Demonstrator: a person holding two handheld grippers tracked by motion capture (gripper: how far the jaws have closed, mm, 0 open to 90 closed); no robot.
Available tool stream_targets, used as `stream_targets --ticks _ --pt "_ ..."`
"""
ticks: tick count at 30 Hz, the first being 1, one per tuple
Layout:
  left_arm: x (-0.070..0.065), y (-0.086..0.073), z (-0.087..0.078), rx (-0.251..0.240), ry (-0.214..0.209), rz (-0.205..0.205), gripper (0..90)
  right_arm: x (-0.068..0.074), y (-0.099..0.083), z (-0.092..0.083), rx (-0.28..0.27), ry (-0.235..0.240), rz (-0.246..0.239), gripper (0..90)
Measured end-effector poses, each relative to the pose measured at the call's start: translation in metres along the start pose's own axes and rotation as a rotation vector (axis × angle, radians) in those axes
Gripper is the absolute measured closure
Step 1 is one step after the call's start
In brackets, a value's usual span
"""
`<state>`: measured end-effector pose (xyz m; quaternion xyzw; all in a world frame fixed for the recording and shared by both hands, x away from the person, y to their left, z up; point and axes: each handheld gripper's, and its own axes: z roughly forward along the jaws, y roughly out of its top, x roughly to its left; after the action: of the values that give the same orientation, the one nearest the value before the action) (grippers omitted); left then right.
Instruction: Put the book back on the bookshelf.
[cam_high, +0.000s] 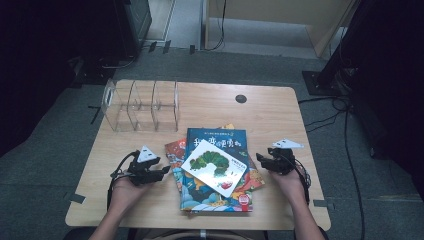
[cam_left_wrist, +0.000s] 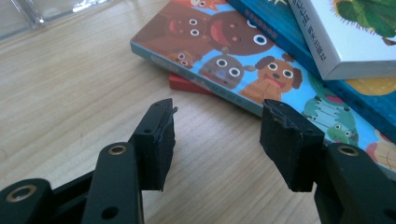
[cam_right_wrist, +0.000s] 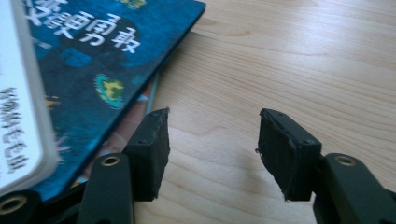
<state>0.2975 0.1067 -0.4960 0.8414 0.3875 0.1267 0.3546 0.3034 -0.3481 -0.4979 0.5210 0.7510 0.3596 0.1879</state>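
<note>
- Your left gripper rests left of the book stack, jaws apart, gripping nothing; your right gripper likewise, on the stack's right
- White caterpillar book tops a blue book with Chinese lettering, unreadable, mid-tabletop

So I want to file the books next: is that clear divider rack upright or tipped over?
Upright. The clear rack stands on its base at the table's far left, its dividers vertical and its slots empty, apart from the book stack.

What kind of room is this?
Probably a lab or office workroom: a wooden table on grey carpet, loose cables on the floor, and dark equipment stands around it.
</note>
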Motion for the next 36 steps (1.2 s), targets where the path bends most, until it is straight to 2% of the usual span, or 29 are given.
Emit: stream_targets --ticks 3,7,11,14,16,18,21,27,30,33,36 --pt "0.0 0.007 -0.001 -0.006 -0.027 0.003 50.0 0.003 0.001 -0.003 -0.009 0.023 0.008 45.2" --pt "-0.001 0.016 0.0 0.001 -0.048 0.022 51.8 0.013 0.003 -0.008 -0.027 0.029 -0.028 44.3" --pt "0.003 0.023 0.0 -0.028 -0.077 -0.001 51.8 0.021 0.004 -0.01 -0.028 0.047 -0.043 45.3" --pt "0.003 0.031 0.002 -0.046 -0.081 0.016 52.3 0.026 0.003 -0.014 -0.041 0.067 -0.042 47.5" --pt "0.005 0.037 0.003 -0.043 -0.098 0.008 52.2 0.029 0.003 -0.016 -0.042 0.079 -0.042 47.9" --pt "0.007 0.04 0.003 -0.047 -0.134 -0.006 53.9 0.031 0.003 -0.017 -0.048 0.088 -0.043 49.0" --pt "0.008 0.041 0.002 -0.046 -0.142 0.001 57.1 0.035 0.002 -0.018 -0.049 0.103 -0.04 51.8" --pt "0.007 0.044 0.004 0.003 -0.18 0.016 68.6 0.046 -0.003 -0.025 -0.054 0.126 -0.041 55.2" --pt "0.007 0.046 0.007 0.012 -0.193 0.017 72.2 0.05 -0.004 -0.028 -0.049 0.141 -0.042 59.4" --pt "0.007 0.048 0.011 0.031 -0.187 0.037 75.2 0.052 -0.007 -0.029 -0.046 0.144 -0.052 65.5" --pt "0.005 0.05 0.013 0.028 -0.173 0.066 76.9 0.053 -0.01 -0.03 -0.037 0.156 -0.051 72.4"
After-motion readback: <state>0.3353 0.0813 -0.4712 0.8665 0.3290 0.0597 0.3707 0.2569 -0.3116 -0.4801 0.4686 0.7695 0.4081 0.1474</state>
